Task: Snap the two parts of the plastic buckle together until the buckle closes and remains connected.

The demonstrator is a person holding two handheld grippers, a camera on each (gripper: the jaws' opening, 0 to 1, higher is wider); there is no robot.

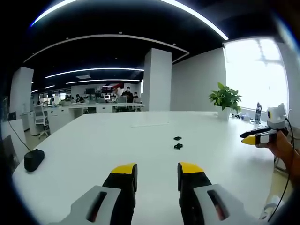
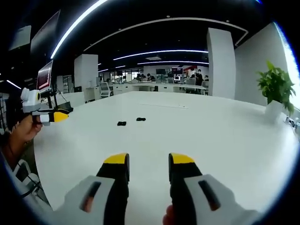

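Left gripper: in the left gripper view the left gripper (image 1: pixel 157 172) rises from the bottom centre, its 2 yellow-tipped jaws apart with bare table between them, holding nothing; in the right gripper view it sits at the left edge, pointing right, level above the table edge, gripped by a hand (image 2: pixel 21 133)
Right gripper: in the right gripper view the right gripper (image 2: pixel 149 164) rises from the bottom centre, jaws apart and empty; in the left gripper view it enters at the right edge, pointing left, held by a hand (image 1: pixel 281 147)
Buckle parts: 2 small black pieces, buckle part A (image 1: pixel 177 138) and buckle part B (image 1: pixel 178 146), lie near each other but apart, centre of the frame, well ahead of both grippers
Table: white table (image 1: pixel 93 140), wide and flat
Plant: potted plant (image 1: pixel 226 99) at the table's far right edge
Mouse: black mouse (image 1: pixel 33 159) at lower left
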